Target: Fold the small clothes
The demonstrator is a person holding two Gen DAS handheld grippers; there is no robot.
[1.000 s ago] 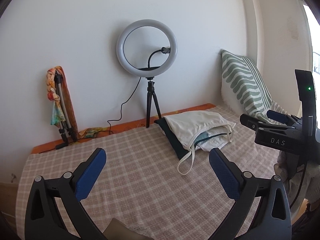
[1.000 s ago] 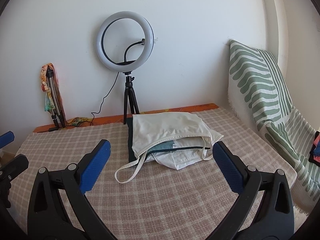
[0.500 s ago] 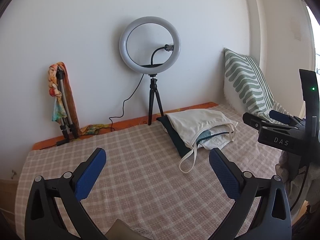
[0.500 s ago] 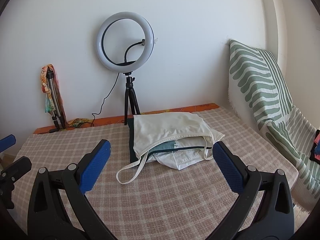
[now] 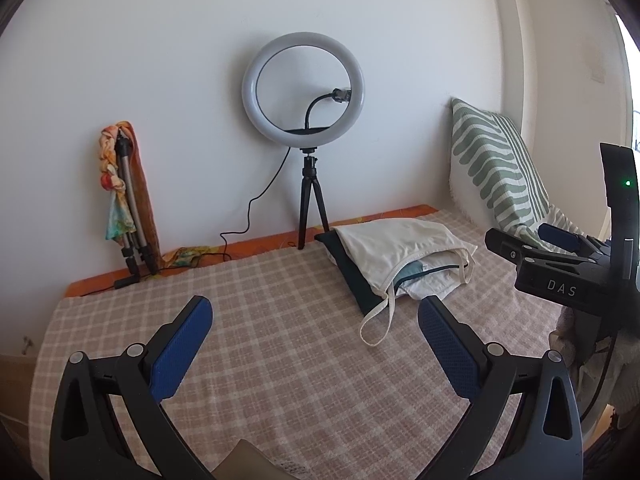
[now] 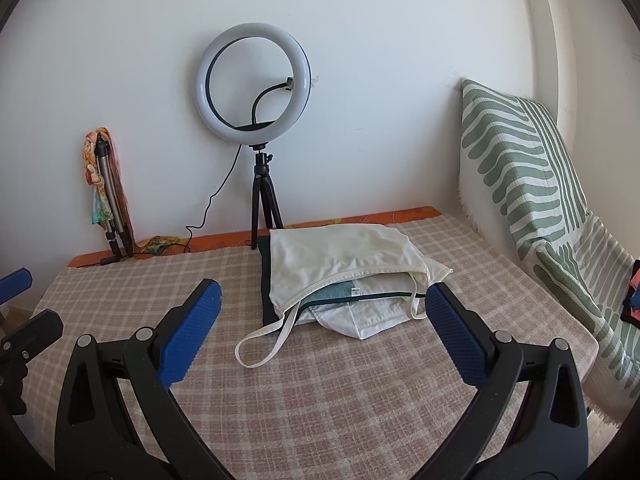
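The right gripper (image 6: 322, 316) hangs above the checked bed cover (image 6: 360, 400) with its jaws spread wide and nothing between them, and the left gripper (image 5: 314, 330) is likewise agape and empty, both short of the pile of clothes (image 6: 344, 276) that lies toward the wall end of the bed. The biggest risk, as I judge it, is the pile itself: a cream garment (image 6: 340, 256) lies over a white piece with dark trim (image 6: 372, 316) and a dark green one (image 6: 266, 280), so a deep pinch could drag up several layers at once rather than one. Next comes the ring light (image 6: 254, 84) on its small tripod (image 6: 262, 200) just behind the pile; a garment swung backward might catch a leg or the cable and tip it. Smaller still, the loose strap (image 6: 260, 344) trailing toward the grippers could snag on a fingertip and pull the garment askew, spoiling a clean fold.
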